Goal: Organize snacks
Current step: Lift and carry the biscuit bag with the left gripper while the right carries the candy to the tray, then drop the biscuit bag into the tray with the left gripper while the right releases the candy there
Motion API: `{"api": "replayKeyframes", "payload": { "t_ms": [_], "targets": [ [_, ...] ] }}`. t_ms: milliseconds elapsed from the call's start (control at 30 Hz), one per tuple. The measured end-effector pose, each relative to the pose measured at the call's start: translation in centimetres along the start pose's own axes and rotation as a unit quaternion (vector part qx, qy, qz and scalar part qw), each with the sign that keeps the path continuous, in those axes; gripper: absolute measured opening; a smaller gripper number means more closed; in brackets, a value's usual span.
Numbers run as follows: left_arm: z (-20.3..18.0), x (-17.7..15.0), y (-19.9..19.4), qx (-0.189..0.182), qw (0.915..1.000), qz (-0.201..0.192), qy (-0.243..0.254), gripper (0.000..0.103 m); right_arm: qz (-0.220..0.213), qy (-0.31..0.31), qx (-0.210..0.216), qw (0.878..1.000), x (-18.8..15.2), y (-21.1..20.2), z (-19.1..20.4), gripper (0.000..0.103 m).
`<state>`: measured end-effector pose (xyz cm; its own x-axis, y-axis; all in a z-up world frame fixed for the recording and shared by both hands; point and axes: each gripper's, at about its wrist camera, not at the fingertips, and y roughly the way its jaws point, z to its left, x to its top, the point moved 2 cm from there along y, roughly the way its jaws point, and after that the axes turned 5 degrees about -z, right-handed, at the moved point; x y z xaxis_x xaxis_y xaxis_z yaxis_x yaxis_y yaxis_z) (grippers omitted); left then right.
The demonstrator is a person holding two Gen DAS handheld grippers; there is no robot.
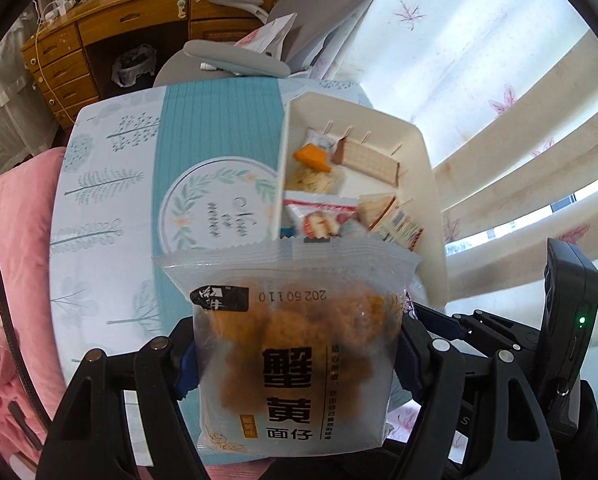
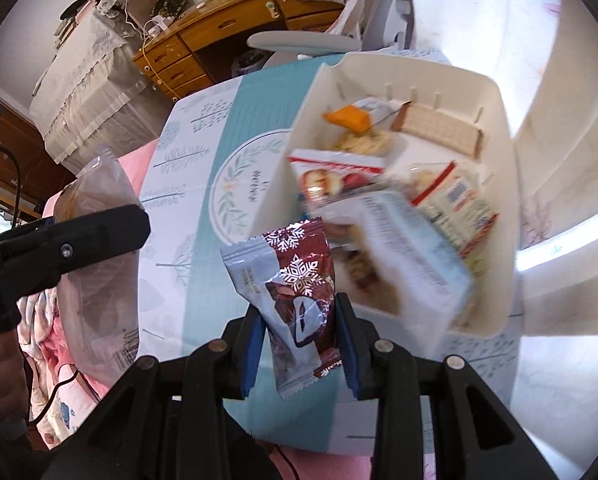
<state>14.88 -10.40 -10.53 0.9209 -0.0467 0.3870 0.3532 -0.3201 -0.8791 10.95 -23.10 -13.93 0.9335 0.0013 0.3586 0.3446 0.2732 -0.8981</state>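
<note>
Motion blur smears the packets in the bin point(image 2: 495, 92). A noodle packet point(image 1: 295, 360) is clamped by the left gripper point(image 1: 295, 364), a snowflake packet point(image 2: 295, 300) by the right gripper point(image 2: 299, 332).

Small table, teal-and-white leaf-print cloth point(image 1: 111, 200); white snack bin point(image 2: 495, 128) on it.

Bright window glare right; fisheye edges; snacks blurred.

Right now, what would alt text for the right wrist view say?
The right gripper clamps a maroon snowflake snack packet upright over a teal tablecloth, beside a white bin filled with snacks. At left, the left gripper holds a clear packet.
</note>
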Motion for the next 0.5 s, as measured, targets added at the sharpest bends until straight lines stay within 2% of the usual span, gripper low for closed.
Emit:
{"api": "replayKeyframes", "payload": {
  "t_ms": [233,500],
  "targets": [
    [-3.0,1.6,1.9,0.003,0.9994,-0.033,-0.014,0.075,-0.024,0.004,-0.005,1.0,0.5,-1.2,-4.2,0.034],
    [-6.4,4.1,4.2,-0.008,0.998,-0.057,-0.025,0.077,-0.053,-0.021,-0.006,0.998,1.8,-2.1,-6.9,0.034]
  ]
}}
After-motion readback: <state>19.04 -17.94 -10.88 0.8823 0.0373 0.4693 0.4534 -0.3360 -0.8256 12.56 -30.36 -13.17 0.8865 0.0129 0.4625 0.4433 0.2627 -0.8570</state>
